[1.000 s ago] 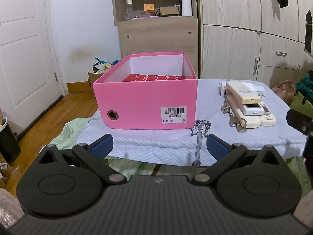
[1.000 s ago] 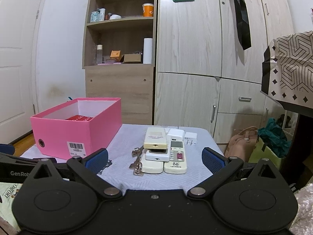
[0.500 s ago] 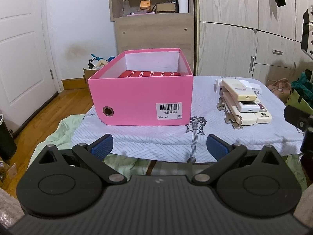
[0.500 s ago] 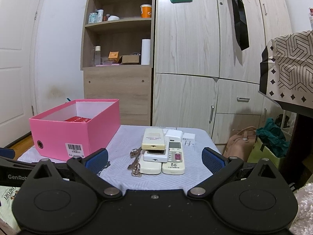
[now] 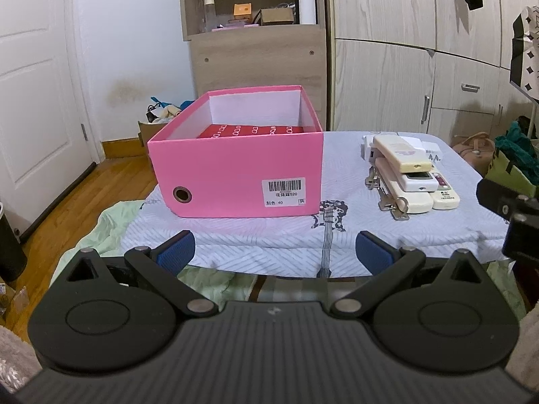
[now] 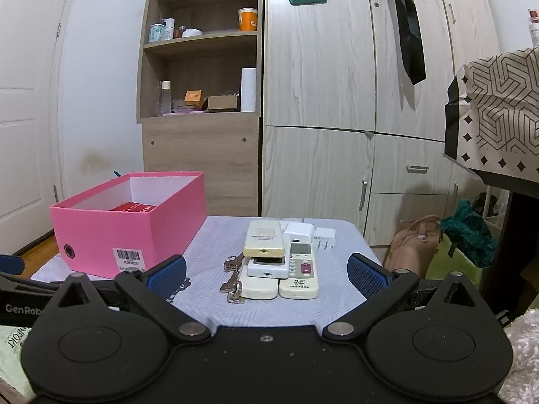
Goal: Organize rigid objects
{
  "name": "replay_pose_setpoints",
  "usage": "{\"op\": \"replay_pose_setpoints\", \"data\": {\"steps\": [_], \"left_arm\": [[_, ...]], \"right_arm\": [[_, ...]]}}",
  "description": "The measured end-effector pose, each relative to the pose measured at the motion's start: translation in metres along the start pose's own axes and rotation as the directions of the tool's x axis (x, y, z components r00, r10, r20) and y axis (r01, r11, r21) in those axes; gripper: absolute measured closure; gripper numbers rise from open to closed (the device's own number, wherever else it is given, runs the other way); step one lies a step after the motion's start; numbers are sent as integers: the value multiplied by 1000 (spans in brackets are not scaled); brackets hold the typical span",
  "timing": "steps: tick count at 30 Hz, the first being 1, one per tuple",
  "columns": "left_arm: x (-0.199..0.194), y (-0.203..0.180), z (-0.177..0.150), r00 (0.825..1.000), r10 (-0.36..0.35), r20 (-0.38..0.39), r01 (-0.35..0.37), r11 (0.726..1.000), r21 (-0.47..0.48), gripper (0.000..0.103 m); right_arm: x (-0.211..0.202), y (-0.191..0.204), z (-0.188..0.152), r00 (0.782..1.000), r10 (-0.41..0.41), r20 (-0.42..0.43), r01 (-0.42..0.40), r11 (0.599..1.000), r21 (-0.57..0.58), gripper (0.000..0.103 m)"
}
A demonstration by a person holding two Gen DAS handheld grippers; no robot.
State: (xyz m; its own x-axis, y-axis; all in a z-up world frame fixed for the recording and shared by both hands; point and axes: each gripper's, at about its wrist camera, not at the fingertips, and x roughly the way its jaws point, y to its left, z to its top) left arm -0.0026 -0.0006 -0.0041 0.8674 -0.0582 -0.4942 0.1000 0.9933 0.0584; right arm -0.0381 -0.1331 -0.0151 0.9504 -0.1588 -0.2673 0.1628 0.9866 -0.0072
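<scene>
An open pink box (image 5: 235, 175) (image 6: 134, 225) with a red item (image 5: 252, 131) inside stands on the left of a cloth-covered table (image 5: 337, 222). To its right lies a pile of cream and white remotes (image 5: 407, 171) (image 6: 279, 259), a bunch of keys (image 5: 387, 198) (image 6: 232, 279) and white chargers (image 6: 311, 234). My left gripper (image 5: 274, 252) is open and empty, short of the table's front edge, facing the box. My right gripper (image 6: 266, 272) is open and empty, in front of the remotes.
A wooden shelf unit (image 6: 202, 67) and wardrobe doors (image 6: 320, 101) stand behind the table. A white door (image 5: 33, 101) is at the left. Bags (image 6: 465, 235) and a patterned paper bag (image 6: 498, 111) are at the right. A green blanket (image 5: 101, 235) hangs under the cloth.
Both grippers have drawn back a little from the table, so the box and remotes look slightly smaller and lower. Both stay open. Nothing on the table has moved.
</scene>
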Motion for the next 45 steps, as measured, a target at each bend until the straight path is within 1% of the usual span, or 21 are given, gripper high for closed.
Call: {"op": "replay_pose_setpoints", "data": {"steps": [9, 18, 25, 28, 32, 33, 35, 37, 40, 42, 43, 45], "left_arm": [[0, 2, 1, 1000, -4, -19, 3, 1000, -11, 0], [-6, 0, 3, 999, -19, -28, 19, 1000, 3, 0], [-6, 0, 3, 999, -17, -39, 17, 1000, -3, 0], [-9, 1, 6, 998, -17, -59, 16, 1000, -7, 0], [-19, 2, 14, 997, -22, -70, 23, 1000, 6, 0], [-22, 1, 16, 997, -25, -73, 25, 1000, 6, 0], [-24, 1, 22, 995, -25, -95, 25, 1000, -3, 0], [-25, 0, 28, 992, -20, -122, 20, 1000, -2, 0], [-31, 0, 40, 992, -38, -121, 43, 998, 43, 0], [-38, 1, 53, 993, -43, -110, 52, 995, 84, 0], [-42, 2, 60, 994, -44, -104, 55, 993, 108, 0], [-51, 6, 73, 995, -54, -79, 64, 989, 133, 0]], "right_arm": [[0, 1, 0, 1000, -1, 6, 2, 1000, -17, 0], [-1, 1, -1, 1000, -4, 4, 4, 1000, -24, 0], [-1, 1, 0, 1000, -4, 4, 4, 1000, -26, 0], [-3, 1, 3, 1000, -4, 6, 4, 999, -34, 0], [-13, -2, 14, 998, 61, 22, -60, 998, -30, 0], [-15, -2, 16, 997, 66, 30, -64, 997, -39, 0], [-17, -2, 21, 997, 73, 38, -70, 996, -62, 0], [-17, -3, 27, 995, 98, 34, -96, 993, -74, 0], [-18, -10, 40, 986, 166, 21, -163, 983, -85, 0], [-20, -17, 50, 969, 246, 9, -243, 963, -119, 0], [-19, -21, 54, 962, 274, 3, -271, 953, -133, 0], [-15, -29, 62, 961, 277, 2, -275, 953, -128, 0]]}}
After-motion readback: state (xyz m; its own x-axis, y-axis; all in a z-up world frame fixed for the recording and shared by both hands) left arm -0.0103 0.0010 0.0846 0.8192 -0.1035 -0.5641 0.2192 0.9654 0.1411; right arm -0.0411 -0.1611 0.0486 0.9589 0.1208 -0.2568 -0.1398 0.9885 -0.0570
